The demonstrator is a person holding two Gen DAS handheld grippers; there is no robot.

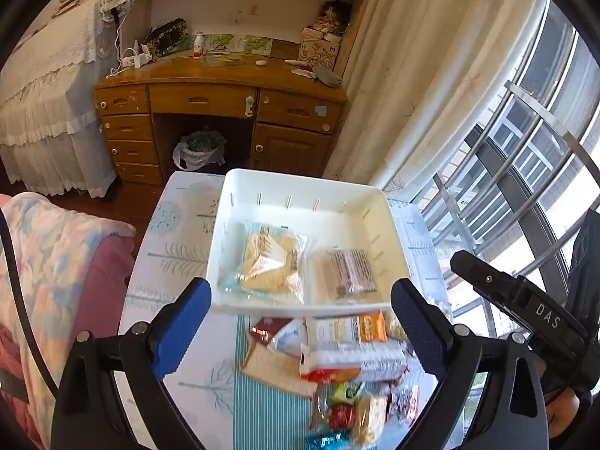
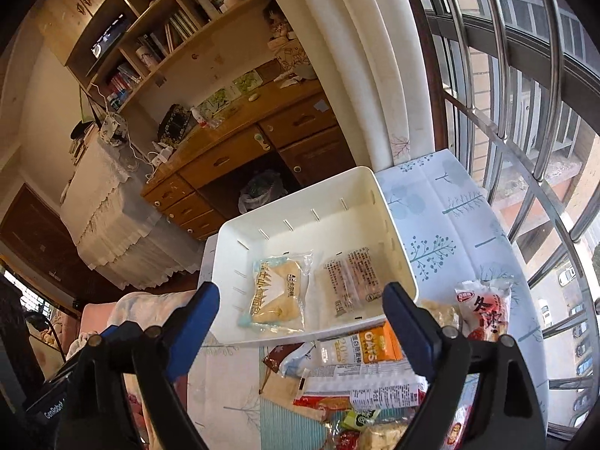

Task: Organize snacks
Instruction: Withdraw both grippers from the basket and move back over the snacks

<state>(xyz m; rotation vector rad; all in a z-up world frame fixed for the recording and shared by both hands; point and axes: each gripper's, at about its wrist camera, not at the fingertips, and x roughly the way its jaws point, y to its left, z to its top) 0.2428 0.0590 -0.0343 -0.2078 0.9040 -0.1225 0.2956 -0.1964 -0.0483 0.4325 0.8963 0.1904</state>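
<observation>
Both your left gripper [image 1: 300,311] and right gripper [image 2: 302,309] have jaws wide, empty. The oats packet [image 2: 360,348], lower centre, is light, crinkly, slippery; pinch its flat middle.

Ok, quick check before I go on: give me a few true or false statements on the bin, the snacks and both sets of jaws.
1. The white bin holds two snack packets. True.
2. The left gripper grips a packet. False: its jaws stand open and empty.
3. The yellow cracker packet lies left of the clear packet with brown print. True.
4. The orange OATS packet is inside the bin. False: it lies on the table, in the pile before the bin.
5. The right gripper is shut. False: open, holding nothing.
</observation>
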